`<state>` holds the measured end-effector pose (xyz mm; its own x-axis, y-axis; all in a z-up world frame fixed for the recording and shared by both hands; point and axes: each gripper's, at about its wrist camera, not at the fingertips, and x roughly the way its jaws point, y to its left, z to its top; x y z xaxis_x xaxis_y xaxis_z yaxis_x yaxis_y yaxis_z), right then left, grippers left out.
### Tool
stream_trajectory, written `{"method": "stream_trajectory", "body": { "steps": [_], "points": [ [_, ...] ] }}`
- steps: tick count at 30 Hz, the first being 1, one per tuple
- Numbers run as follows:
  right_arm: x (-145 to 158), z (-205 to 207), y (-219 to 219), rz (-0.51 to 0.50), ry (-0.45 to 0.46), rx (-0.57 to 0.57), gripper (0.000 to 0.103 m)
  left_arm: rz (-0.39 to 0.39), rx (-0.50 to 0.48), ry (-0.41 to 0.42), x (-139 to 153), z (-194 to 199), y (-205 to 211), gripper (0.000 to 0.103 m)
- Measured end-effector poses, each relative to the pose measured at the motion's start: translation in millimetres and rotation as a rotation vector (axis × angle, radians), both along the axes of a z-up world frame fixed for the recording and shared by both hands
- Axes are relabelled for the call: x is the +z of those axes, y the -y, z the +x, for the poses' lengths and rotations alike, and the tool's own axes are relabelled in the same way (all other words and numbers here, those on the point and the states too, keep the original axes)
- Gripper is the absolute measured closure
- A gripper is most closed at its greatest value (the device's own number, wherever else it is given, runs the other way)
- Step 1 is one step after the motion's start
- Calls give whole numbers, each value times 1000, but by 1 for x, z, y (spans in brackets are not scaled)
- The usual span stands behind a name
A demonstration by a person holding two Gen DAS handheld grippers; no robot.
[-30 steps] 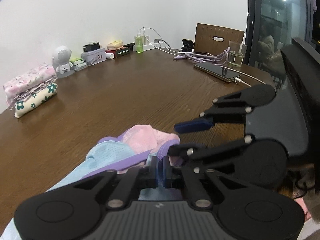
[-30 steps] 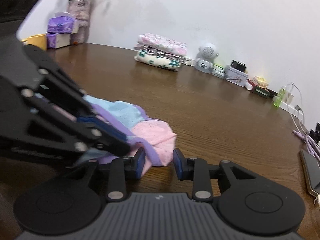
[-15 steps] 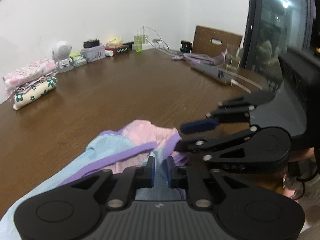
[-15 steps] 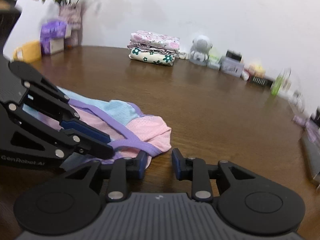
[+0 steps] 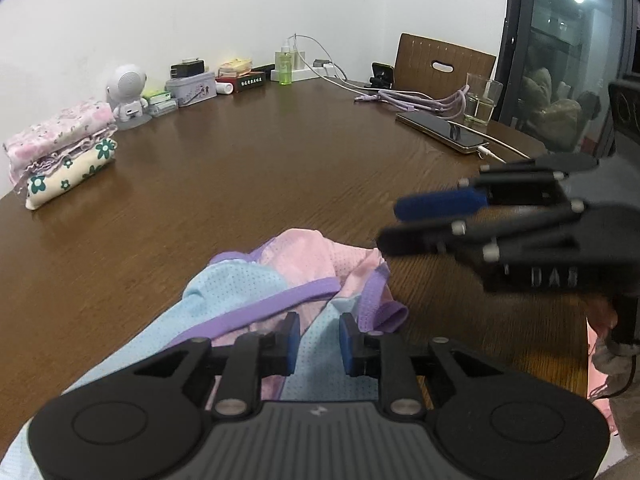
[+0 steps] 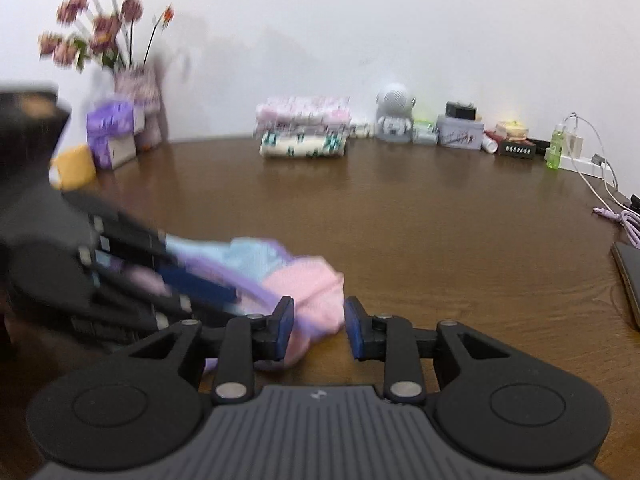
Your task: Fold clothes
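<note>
**Left jaws parting over the garment, right jaws apart beside it**

The left gripper (image 5: 319, 338) has its jaws opening, a narrow gap between the blue pads; the light-blue mesh of the garment (image 5: 256, 292) lies in that gap, and the pads no longer pinch it. The right gripper (image 6: 319, 328) holds its jaws a little wider apart, gripping nothing: the pink corner of the garment (image 6: 308, 286) lies partly behind the left pad, with bare wood showing in the rest of the gap.

The garment, pastel mesh in pink and light blue with purple trim, lies crumpled on the brown wooden table (image 5: 224, 168) at its near edge. In the left wrist view the right gripper (image 5: 416, 220) hovers just to the right of the cloth, above the tabletop.

A folded stack of floral clothes (image 5: 60, 152) sits well apart, toward the wall. Further right lie a smartphone (image 5: 440, 130) and a drinking glass (image 5: 482, 102).
</note>
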<state>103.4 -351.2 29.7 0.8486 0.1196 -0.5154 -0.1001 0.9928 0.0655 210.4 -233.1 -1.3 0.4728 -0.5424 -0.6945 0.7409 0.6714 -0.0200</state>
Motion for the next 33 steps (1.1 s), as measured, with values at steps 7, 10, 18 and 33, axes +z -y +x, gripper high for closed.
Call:
{"method": "stream_trajectory", "body": {
  "steps": [7, 10, 18, 33],
  "points": [
    [-5, 7, -5, -11, -34, 58, 72, -3, -34, 44, 4, -10, -2, 97],
    [-9, -1, -8, -46, -56, 79, 72, -13, -35, 51, 8, -11, -4, 97],
    [-10, -10, -19, -195, -79, 145, 69, -11, -3, -6, 3, -2, -6, 84],
    [-12, -1, -26, -305, -85, 211, 67, -77, 21, -52, 4, 4, -12, 101]
  ]
}}
